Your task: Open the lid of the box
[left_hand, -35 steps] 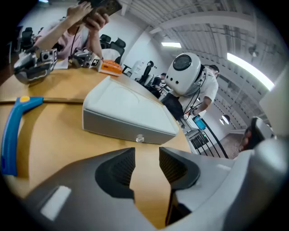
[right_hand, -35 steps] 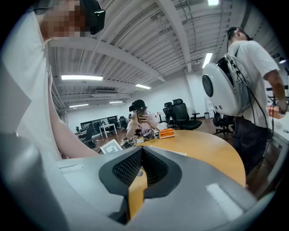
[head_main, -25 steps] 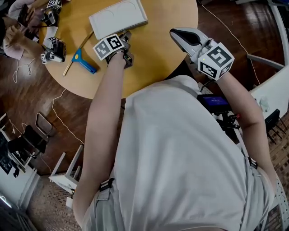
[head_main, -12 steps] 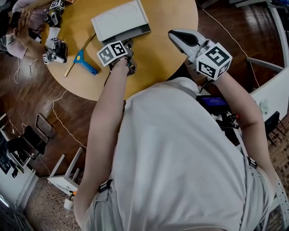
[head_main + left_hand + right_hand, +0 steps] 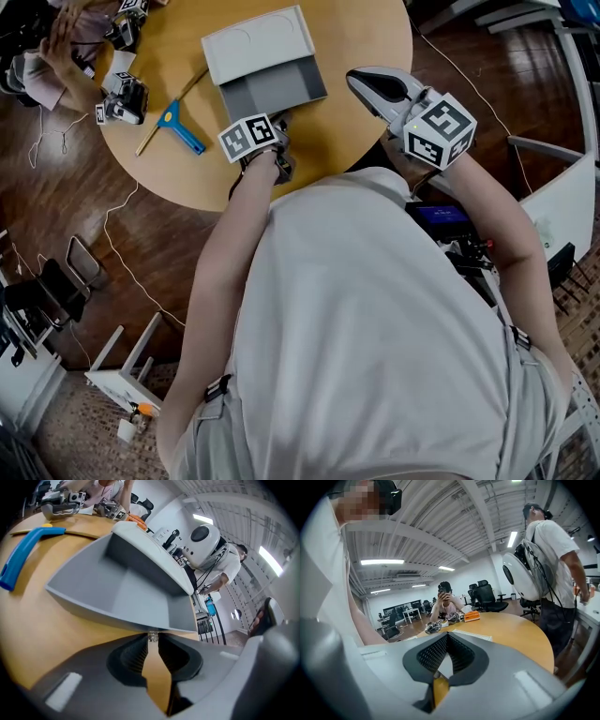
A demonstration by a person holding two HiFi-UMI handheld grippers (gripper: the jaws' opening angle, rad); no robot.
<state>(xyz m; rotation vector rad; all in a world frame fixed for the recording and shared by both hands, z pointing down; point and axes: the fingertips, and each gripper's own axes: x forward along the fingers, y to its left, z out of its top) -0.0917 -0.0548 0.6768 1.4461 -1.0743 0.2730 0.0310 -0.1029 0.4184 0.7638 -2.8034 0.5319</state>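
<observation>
Pulled farther out of the box (image 5: 258, 42), the grey tray (image 5: 272, 91) follows the left gripper (image 5: 281, 119), clamped on its tab (image 5: 152, 637); the right gripper (image 5: 363, 79) idles closed.

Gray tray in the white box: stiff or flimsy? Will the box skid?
Likely stiff: gray tray has straight edges past the white box. Probably light: left tongs grip only its small tab. Box may skid on the smooth table.

Person in a pale grey short-sleeved shirt (image 5: 375, 309).
The grey left hand-held gripper (image 5: 284, 119) and right hand-held gripper (image 5: 359, 80) each bear a white cube (image 5: 441, 127) of black square markers.
</observation>
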